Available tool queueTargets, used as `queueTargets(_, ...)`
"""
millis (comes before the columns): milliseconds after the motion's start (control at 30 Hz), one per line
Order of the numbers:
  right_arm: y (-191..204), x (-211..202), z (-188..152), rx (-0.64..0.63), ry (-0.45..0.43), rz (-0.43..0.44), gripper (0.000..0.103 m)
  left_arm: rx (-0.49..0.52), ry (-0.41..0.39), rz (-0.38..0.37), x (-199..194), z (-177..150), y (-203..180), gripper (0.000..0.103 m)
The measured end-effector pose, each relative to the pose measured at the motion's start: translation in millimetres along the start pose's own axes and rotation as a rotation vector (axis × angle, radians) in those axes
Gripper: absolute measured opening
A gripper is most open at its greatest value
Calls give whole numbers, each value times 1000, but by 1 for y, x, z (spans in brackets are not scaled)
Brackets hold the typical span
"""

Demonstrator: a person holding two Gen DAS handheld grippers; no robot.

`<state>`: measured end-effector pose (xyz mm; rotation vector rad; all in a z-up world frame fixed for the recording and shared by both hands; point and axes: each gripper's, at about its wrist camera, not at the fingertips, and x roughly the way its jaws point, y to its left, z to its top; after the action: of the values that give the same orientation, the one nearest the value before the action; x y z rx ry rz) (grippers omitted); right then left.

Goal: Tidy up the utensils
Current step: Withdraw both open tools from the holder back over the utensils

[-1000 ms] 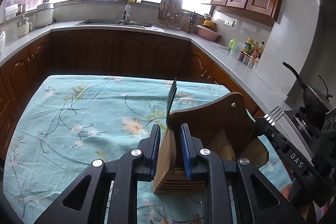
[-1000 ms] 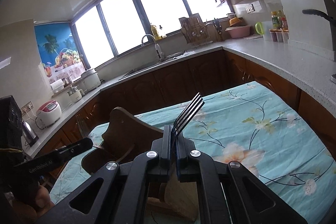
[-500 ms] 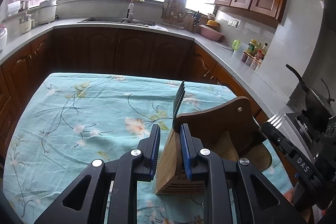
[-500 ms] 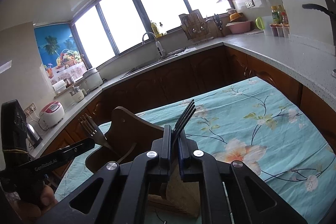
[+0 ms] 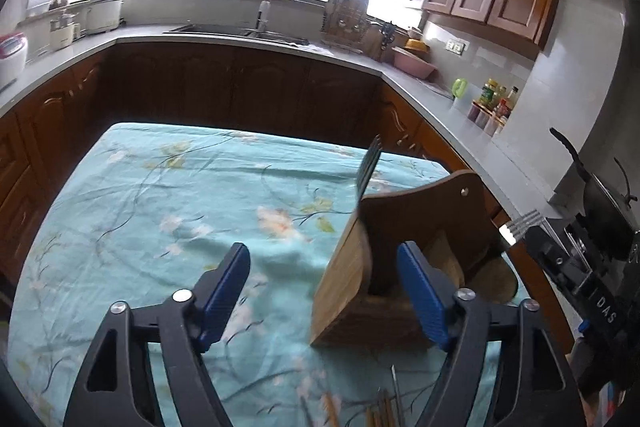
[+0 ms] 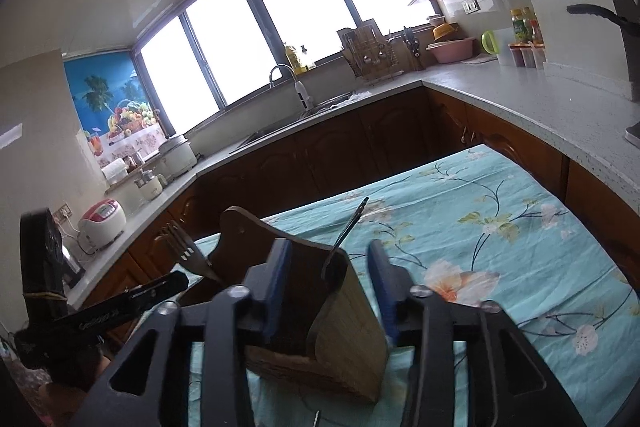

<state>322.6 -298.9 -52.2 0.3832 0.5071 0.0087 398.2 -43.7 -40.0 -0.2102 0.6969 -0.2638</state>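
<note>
A wooden utensil holder stands on the floral tablecloth; it also shows in the right wrist view. Two forks stand tines up in it: one at its near corner, and a silver one behind its tall back. In the right wrist view these are the fork between my fingers and the fork at the left. My left gripper is open, jaws wide, its right finger beside the holder. My right gripper is open, jaws either side of the holder.
The table with the turquoise cloth is ringed by dark wood cabinets and a grey countertop. More utensils lie on the cloth at the near edge. A black pan sits at the right.
Both grippers have opened wide. The right gripper let go of its fork, which now stands in the holder. The left gripper, shut around the holder's corner before, has pulled back.
</note>
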Motion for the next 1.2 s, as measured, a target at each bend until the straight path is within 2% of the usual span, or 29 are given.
queueTargets(67,1,-9,-2,2,-8,2,55,-4,18,9,-11,-7,3,79)
queueTargets(167,3,-23,-6,5,-12,13,69,-21,35,28,-28,-20,9,80)
queueTargets(267,6,-37,-13,5,-9,18,70,-32,54,47,-46,-33,14,80)
queueTargets(333,8,-46,-19,3,3,24,77,-34,65,59,-60,-44,15,80)
queueTargets(467,15,-63,-29,-10,21,34,80,-48,77,67,-83,-59,18,80)
queueTargets(600,25,-80,-43,-45,38,37,88,-48,69,84,-108,-73,18,80)
queueTargets(667,30,-89,-50,-65,43,40,91,-40,65,91,-121,-82,17,83)
queueTargets(767,38,-102,-64,-101,52,30,101,-21,54,106,-140,-95,13,89)
queueTargets(933,47,-119,-87,-161,74,0,103,7,43,125,-162,-113,6,92)
queueTargets(1200,47,-138,-105,-161,97,-10,103,6,59,134,-183,-131,5,92)
